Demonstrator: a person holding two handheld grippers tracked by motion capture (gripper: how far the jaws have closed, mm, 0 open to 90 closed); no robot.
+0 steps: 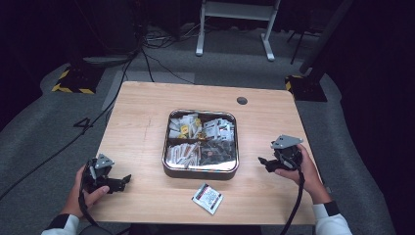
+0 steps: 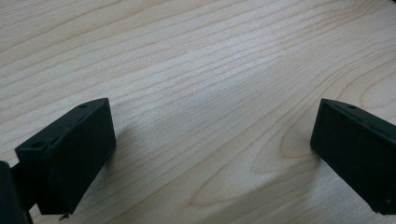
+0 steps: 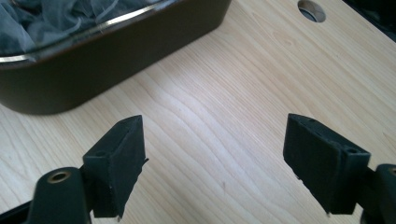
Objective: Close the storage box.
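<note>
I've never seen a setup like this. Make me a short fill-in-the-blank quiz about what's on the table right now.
1. The metal tray in the middle of the table is divided into ____ compartments.
2. A single white packet lies on the wood just outside the tray, on the side ____ to the person.
3. The jaws of both the left tool and the right tool stand ____, holding nothing.

Missing words: four; nearest; open
</note>
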